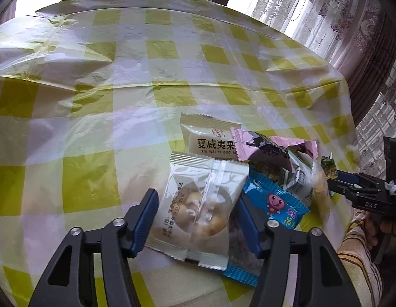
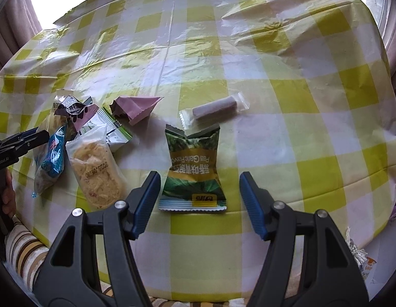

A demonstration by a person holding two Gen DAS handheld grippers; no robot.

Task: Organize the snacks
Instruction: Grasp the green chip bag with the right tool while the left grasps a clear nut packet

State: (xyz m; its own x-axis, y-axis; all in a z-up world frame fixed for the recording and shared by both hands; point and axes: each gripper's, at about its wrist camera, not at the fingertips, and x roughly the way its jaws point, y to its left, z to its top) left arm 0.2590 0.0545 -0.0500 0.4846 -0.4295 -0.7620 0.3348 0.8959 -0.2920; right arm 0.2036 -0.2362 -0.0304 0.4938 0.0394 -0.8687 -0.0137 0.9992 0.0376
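My left gripper is open, its jaws on either side of a clear-and-white snack packet lying on the table. Beside it are a blue packet, a cream packet with Chinese print and a pink-and-black wrapper. My right gripper is open just in front of a green pea packet. A clear wrapped roll, a pink wrapper and a clear packet of crisps lie further off. The right gripper also shows in the left wrist view.
A yellow-and-white checked tablecloth covers the table. The table's near edge runs just under both grippers. Curtains hang behind the far right. A striped cloth lies at the near left edge.
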